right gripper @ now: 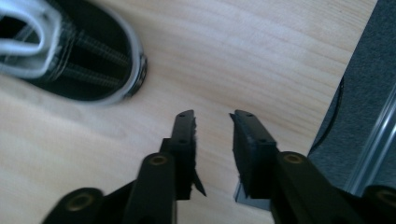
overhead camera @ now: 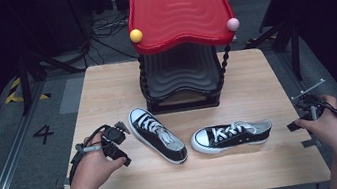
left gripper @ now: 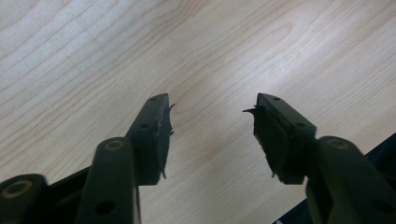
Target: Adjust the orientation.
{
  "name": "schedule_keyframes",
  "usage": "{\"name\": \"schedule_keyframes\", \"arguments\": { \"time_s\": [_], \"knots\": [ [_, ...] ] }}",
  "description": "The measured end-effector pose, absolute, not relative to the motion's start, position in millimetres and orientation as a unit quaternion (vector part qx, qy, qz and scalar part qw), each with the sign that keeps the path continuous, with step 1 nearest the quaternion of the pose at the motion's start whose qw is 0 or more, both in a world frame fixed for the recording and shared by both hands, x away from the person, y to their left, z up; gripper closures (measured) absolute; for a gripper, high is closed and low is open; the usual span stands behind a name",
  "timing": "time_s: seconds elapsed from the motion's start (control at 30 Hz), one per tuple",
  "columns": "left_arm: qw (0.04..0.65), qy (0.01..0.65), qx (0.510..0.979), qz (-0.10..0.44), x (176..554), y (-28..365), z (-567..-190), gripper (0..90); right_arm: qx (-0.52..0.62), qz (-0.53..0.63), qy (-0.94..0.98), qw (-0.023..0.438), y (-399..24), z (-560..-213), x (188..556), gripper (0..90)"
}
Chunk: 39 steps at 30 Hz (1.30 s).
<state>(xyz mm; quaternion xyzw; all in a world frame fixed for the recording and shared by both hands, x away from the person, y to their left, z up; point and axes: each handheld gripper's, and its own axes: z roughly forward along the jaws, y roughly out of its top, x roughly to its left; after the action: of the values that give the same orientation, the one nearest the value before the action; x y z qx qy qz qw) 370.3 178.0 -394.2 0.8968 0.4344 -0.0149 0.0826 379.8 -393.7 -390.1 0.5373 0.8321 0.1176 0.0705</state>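
Note:
Two black canvas sneakers with white laces lie on the wooden table. The left sneaker points toward the far left; the right sneaker lies sideways with its toe to the left. My left gripper hovers just left of the left sneaker, and in the left gripper view my left gripper stands open over bare wood. My right gripper is at the table's right edge. In the right gripper view my right gripper is open with nothing between its fingers, the right sneaker's heel beyond it.
A red and black wavy tiered shoe rack stands at the back middle of the table, with a yellow knob and a pink knob. Grey floor lies past the right table edge.

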Motion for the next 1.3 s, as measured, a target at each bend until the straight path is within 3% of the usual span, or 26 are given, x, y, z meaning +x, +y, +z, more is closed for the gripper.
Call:
{"name": "schedule_keyframes", "arguments": {
  "time_s": [0.3,0.9,1.3],
  "knots": [
    [0.122,0.419,0.899,-0.027,373,160,-382,53.9,0.503,0.128,0.853,0.060,-386,-394,377,71.3],
    [0.177,0.335,0.924,-0.056,369,88,-356,52.6,0.503,0.139,0.852,0.044,-383,-405,379,66.9],
    [0.165,0.306,0.936,-0.063,374,38,-360,52.6,0.499,0.140,0.854,0.040,-379,-409,383,64.3]
  ]
}}
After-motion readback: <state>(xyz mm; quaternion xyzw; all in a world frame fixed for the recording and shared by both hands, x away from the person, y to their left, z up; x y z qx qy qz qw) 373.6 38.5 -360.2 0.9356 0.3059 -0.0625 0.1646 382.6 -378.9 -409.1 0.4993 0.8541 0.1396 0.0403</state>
